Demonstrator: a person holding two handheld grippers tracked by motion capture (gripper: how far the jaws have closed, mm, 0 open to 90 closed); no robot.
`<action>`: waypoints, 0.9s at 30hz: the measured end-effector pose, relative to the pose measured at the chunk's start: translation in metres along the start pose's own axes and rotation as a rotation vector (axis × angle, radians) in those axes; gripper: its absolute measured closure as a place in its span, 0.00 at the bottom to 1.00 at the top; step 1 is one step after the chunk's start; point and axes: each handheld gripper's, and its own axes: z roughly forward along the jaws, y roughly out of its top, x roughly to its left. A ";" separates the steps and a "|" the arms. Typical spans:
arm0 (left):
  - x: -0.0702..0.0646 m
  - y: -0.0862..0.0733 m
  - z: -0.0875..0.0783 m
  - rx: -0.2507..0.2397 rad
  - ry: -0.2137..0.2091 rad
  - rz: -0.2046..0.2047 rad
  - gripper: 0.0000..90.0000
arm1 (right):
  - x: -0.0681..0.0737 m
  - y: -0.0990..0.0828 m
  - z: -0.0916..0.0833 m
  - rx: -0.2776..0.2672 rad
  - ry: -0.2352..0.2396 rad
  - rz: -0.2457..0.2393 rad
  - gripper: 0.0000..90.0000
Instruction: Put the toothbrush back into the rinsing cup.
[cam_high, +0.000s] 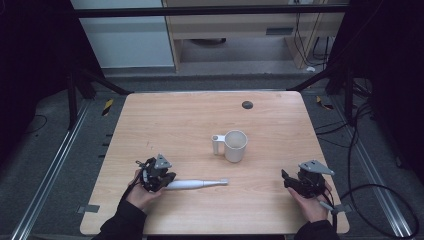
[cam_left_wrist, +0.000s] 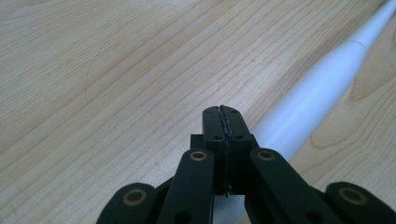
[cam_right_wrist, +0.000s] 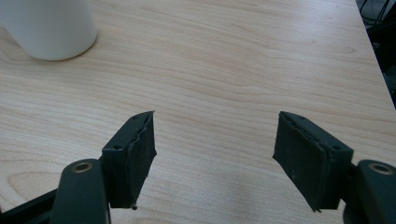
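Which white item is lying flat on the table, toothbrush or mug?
The electric toothbrush lies flat on its side, its handle end at the left hand-held gripper. The mug stands upright farther back, handle toward the left.

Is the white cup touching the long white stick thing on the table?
Apart. In the high view, bare wood shows between the white mug and the white toothbrush-like wand, which lies nearer the person.

The right gripper holds its fingers wide apart above bare table, white mug beyond.
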 end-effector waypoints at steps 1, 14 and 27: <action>0.000 -0.001 0.000 0.000 -0.002 -0.002 1.00 | 0.000 0.000 0.000 0.000 0.000 0.000 0.32; -0.004 -0.008 -0.007 -0.001 -0.010 -0.008 1.00 | 0.000 0.000 0.000 0.001 -0.001 0.002 0.32; -0.008 -0.011 -0.010 0.000 -0.019 -0.009 1.00 | 0.000 0.000 -0.001 0.000 0.000 0.004 0.32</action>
